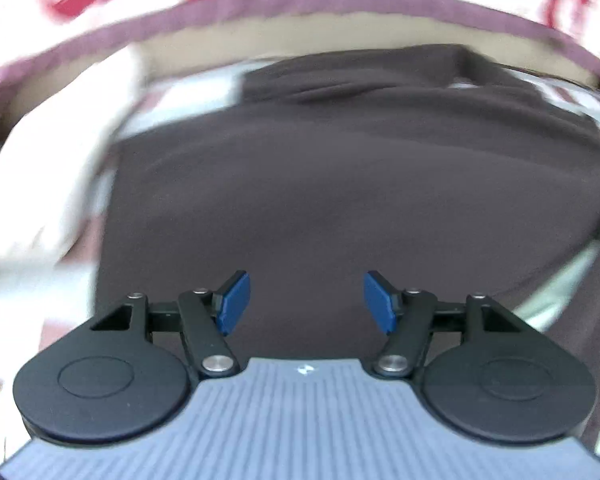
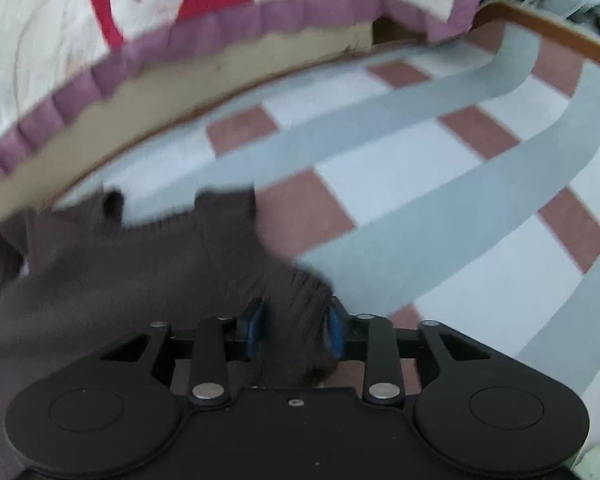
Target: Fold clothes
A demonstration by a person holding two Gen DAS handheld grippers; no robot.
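Hovering my left tool [image 1: 307, 303] over the brown garment [image 1: 340, 184], pads apart and empty. My right tool [image 2: 295, 330] has its pads either side of the garment's ribbed edge; I cannot tell if they clamp it

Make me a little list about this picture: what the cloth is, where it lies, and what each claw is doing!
cloth: dark brown garment, soft and knitted-looking
where it lies: spread on a checked sheet of white, grey and reddish squares
behind it: white quilt with a purple border and red prints
left claw: open above the garment, nothing between its blue pads
right claw: a bunched edge of the garment sits between its blue pads; whether they press on it is unclear
picture sharpness: blurry in both views
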